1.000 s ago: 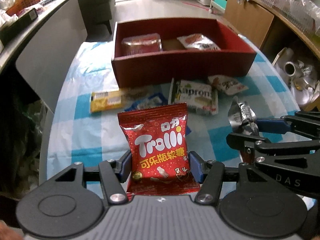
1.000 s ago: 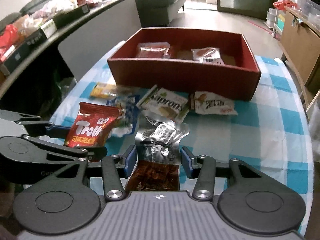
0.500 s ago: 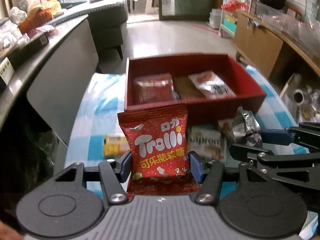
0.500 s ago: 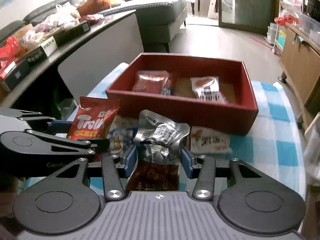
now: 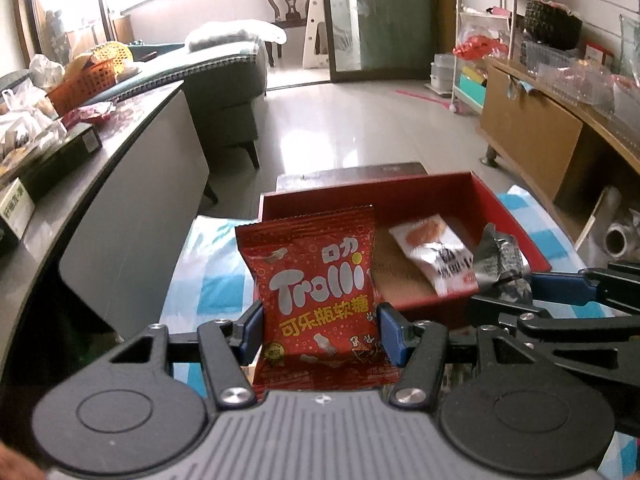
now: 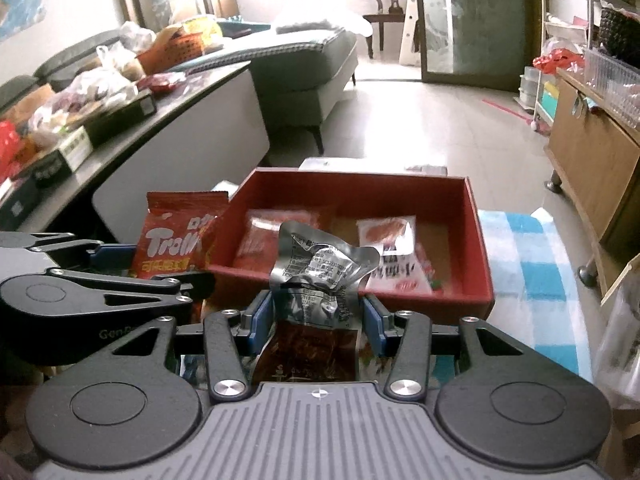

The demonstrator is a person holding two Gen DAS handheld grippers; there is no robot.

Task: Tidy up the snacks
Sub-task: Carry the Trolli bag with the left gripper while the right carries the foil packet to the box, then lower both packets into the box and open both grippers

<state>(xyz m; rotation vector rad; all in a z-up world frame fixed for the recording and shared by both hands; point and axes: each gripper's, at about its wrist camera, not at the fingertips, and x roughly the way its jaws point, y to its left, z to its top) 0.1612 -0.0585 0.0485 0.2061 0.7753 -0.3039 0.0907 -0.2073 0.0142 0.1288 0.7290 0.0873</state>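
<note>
My left gripper (image 5: pixel 320 334) is shut on a red Trolli candy bag (image 5: pixel 316 292), held upright in front of the near wall of the red box (image 5: pixel 508 216). To its right, my right gripper (image 6: pixel 318 318) is shut on a crumpled silver snack pouch (image 6: pixel 316 276); the pouch (image 5: pixel 500 264) also shows at the right edge of the left wrist view. The red box (image 6: pixel 476 232) lies just beyond both grippers and holds a red packet (image 6: pixel 272 236) and a white packet (image 6: pixel 394 256). The Trolli bag (image 6: pixel 176 240) appears at left in the right wrist view.
The box rests on a blue-and-white checked tablecloth (image 6: pixel 524 256). A grey counter (image 5: pixel 100 184) with baskets and bags runs along the left. A wooden cabinet (image 5: pixel 532 140) stands at right, with a sofa (image 6: pixel 304 64) and open floor beyond the table.
Both grippers have risen and moved toward the red box with their snacks still held. The loose packets on the cloth have dropped out of sight below them, and the views tilted up.
</note>
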